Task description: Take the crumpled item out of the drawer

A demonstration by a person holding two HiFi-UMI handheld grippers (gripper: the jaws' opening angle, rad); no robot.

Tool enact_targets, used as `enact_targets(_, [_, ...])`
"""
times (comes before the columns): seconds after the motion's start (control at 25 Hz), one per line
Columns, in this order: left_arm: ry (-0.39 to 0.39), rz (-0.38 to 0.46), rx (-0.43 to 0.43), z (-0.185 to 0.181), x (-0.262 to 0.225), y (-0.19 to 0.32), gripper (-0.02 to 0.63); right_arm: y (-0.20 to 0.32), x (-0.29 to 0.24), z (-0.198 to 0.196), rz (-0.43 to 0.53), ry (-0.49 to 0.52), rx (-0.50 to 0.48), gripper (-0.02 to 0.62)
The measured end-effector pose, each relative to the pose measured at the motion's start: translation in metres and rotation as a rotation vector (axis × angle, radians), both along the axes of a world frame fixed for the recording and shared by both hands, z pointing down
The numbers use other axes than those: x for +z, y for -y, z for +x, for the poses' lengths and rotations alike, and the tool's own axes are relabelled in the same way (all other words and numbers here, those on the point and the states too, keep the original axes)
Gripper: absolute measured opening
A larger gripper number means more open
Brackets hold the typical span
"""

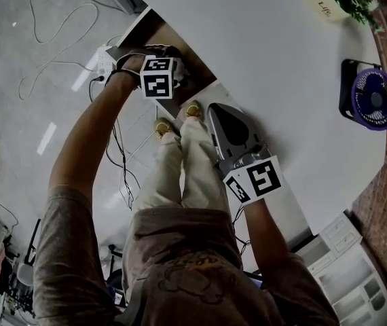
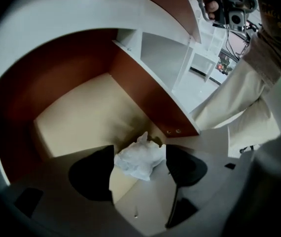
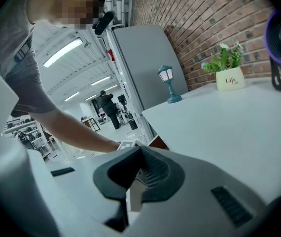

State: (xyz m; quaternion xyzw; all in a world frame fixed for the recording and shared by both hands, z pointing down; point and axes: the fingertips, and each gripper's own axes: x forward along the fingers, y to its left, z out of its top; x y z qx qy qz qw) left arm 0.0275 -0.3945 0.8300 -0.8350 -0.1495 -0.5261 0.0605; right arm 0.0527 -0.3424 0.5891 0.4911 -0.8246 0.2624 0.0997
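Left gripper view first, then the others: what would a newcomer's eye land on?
The white crumpled paper wad pinched between the left gripper's jaws, over the pale floor of the open brown-walled wooden drawer. Next, in the head view, the purple round fan at the white tabletop's right edge, and the right gripper, shut and empty, near its edge.
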Motion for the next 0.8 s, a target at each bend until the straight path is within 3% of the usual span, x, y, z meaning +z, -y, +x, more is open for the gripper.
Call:
enact_targets(0.48, [0.045,0.033,0.121,0.003,0.026,-0.005,0.324,-0.001,0.008,0.0,-0.024,0.003,0.009,-0.003])
enact_targets(0.8, [0.077,0.039,0.152,0.003,0.038,-0.008,0.322,-0.001,0.011,0.007,-0.028,0.004,0.019,-0.003])
